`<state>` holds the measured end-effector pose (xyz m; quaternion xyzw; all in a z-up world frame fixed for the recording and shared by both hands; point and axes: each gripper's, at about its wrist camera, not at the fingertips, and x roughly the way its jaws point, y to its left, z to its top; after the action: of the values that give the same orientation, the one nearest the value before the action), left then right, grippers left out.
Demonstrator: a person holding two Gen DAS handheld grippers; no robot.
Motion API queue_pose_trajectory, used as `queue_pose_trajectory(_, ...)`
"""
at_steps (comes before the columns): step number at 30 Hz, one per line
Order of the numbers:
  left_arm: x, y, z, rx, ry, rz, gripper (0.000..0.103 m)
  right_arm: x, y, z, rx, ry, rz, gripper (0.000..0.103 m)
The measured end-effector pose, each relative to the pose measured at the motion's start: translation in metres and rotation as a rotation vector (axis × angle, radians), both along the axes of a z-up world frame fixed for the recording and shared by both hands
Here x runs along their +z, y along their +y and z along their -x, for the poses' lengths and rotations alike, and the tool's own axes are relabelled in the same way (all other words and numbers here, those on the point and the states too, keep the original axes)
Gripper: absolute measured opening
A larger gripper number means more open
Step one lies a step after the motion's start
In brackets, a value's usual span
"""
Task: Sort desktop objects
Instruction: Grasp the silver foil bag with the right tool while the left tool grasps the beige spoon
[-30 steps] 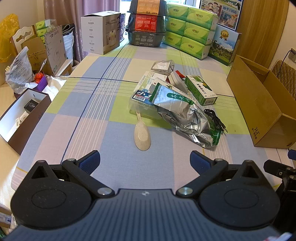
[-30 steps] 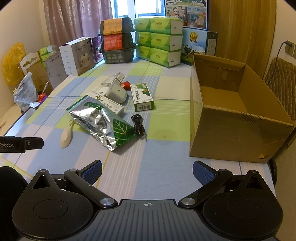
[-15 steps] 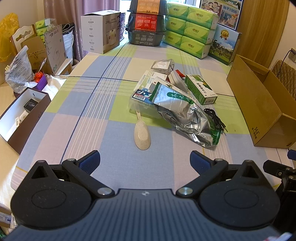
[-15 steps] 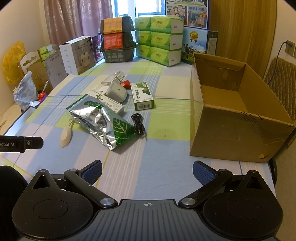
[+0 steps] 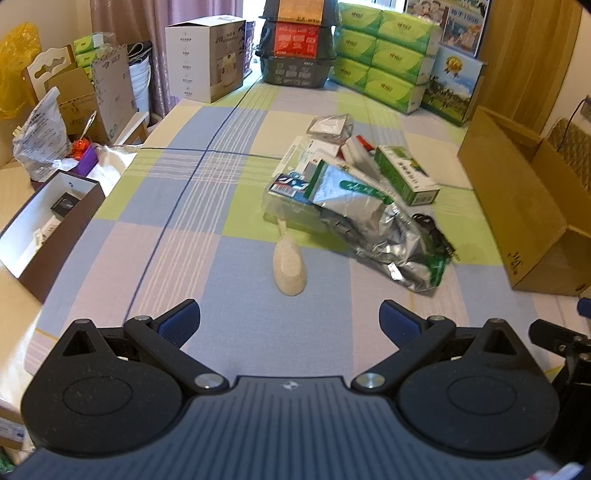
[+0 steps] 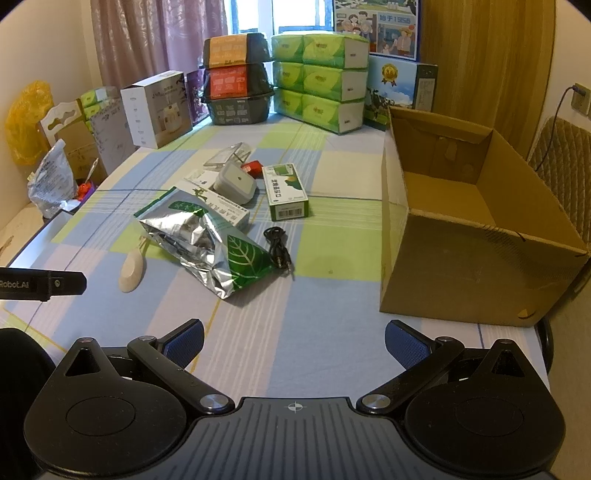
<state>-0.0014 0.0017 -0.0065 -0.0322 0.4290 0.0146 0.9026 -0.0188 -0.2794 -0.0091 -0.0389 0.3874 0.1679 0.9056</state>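
A worktop point(image 6: 332, 295) covered by a checked blue, green and lilac cloth fills the room's middle. Beyond its far end, daylight comes through a window point(image 6: 255, 16) hung with mauve curtains point(image 6: 147, 40). Right of the window stands a wooden panel wall point(image 6: 480, 55).

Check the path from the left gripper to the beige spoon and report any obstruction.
Nothing visible blocks it. The open left gripper faces the beige spoon across bare tablecloth; the foil bag lies to the right, off that line.

Crumpled foil bag point(image 6: 214, 247), beige spoon point(image 5: 289, 267), green box point(image 6: 285, 191), black cable point(image 6: 277, 248) clustered mid-table.
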Motion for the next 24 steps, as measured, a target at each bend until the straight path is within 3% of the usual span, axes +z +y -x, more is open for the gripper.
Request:
queue_pose_trajectory(4,0.003,0.000,-0.001,-0.009,0.020,-0.060,0.101,0.001,0.005,-0.002,0.043,0.009,-0.039,0.101)
queue_pose_trajectory(10,0.004,0.017,-0.009,0.003,0.026,0.004,0.101,0.003,0.015,-0.008,0.090,-0.001,-0.084,0.101)
queue_pose_trajectory(15,-0.003,0.021,-0.023,-0.026,0.022,-0.010,0.101,0.001,0.020,-0.021,0.117,0.006,-0.120,0.101)
queue_pose_trajectory(22,-0.021,0.024,-0.051,-0.059,0.022,0.005,0.101,-0.021,0.039,-0.055,0.192,0.006,0.000,0.101)
queue_pose_trajectory(24,-0.027,0.025,-0.061,-0.067,0.031,0.010,0.095,-0.027,0.044,-0.064,0.225,-0.015,0.025,0.101)
